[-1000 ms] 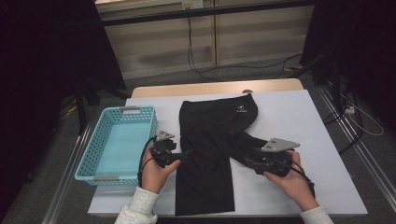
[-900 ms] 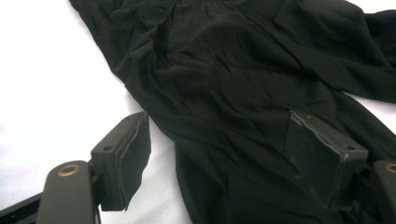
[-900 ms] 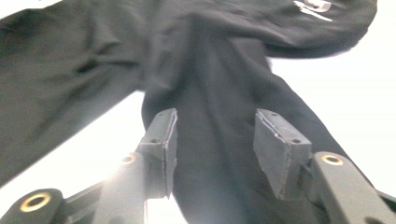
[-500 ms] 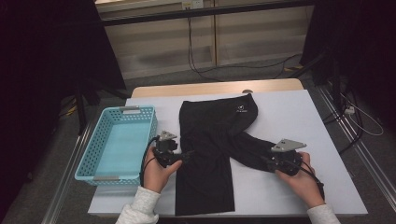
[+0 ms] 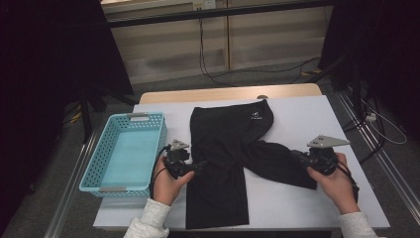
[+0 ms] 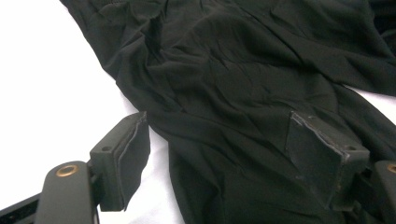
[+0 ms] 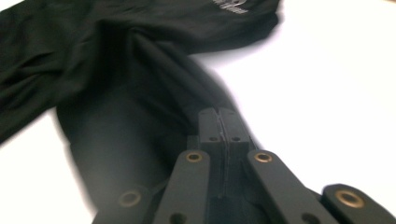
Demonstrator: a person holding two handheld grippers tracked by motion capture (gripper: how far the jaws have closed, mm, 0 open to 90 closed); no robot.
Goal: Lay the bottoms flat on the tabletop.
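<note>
The black garment (image 5: 233, 153) lies spread over the middle of the white table (image 5: 307, 114), its waistband end with a small pale logo toward the upper centre of the high view, one leg running straight down to the table's lower edge and the other leg drawn out toward the lower right. In the right gripper view that drawn-out leg (image 7: 140, 126) leads right up to the jaws.

The right gripper (image 5: 306, 157), at the right of the high view, has just been closing its jaws, and they now stand clamped together on the end of that leg; the right gripper view shows the two pads pressed flat with cloth pinched between them. Compared with a second ago, this hand sits farther toward the right edge of the table and the leg is stretched longer and flatter behind it. I judge this as the grasp having been secured and the leg being pulled out straight, a smoothing step ahead of folding.

The left gripper (image 5: 198, 166) rests at the garment's left edge, where it was a second ago. Its jaws stand wide apart, one pad (image 6: 126, 163) on the bare table and the other on the cloth, gripping nothing.

A light blue basket (image 5: 124, 183) sits empty at the left side of the table.
</note>
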